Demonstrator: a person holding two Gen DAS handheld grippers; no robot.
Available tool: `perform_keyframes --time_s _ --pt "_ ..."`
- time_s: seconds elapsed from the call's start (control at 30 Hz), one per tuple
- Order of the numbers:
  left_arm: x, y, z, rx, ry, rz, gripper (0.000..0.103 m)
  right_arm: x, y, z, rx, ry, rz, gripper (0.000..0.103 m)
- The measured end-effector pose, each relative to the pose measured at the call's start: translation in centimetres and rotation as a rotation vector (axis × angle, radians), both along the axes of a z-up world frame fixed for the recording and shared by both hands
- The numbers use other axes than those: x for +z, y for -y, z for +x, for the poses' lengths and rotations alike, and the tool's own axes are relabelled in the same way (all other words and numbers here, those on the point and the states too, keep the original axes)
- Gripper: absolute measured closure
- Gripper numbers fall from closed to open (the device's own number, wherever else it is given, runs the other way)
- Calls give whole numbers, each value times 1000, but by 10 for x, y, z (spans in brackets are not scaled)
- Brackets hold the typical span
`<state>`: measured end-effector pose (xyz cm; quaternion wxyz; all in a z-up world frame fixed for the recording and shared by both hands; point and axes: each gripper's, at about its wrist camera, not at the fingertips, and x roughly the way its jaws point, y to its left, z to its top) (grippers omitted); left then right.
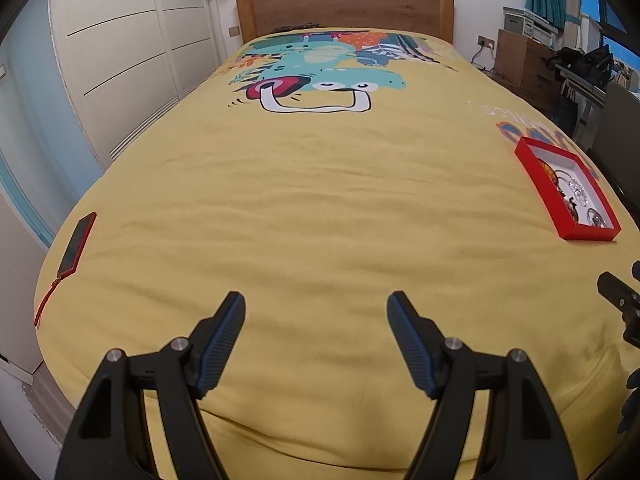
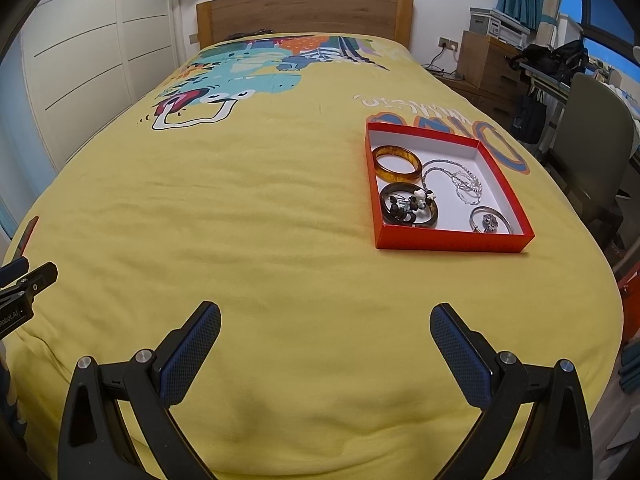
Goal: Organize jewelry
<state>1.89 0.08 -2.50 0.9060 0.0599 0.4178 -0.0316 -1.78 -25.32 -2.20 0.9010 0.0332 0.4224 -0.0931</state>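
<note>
Left gripper [image 1: 316, 312] and right gripper [image 2: 325, 324]: jaws wide, holding nothing, above bare bedspread [image 2: 260, 240]. Red tray [image 2: 448, 243] (jewelry inside) sits near the bed's right edge.

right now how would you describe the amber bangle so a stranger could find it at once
On the yellow bedspread lies a shallow red cardboard box with a white inside. In its far left corner sits the translucent amber-brown plastic bangle. The ring just nearer is dark with beads; this one is honey-coloured and bare.
</note>
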Motion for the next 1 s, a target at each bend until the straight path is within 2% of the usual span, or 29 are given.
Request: perform_keyframes --time_s 1.0 --pt "-9 11 0 -28 -20 10 31 -9 9 1 -17 -9 24 1"
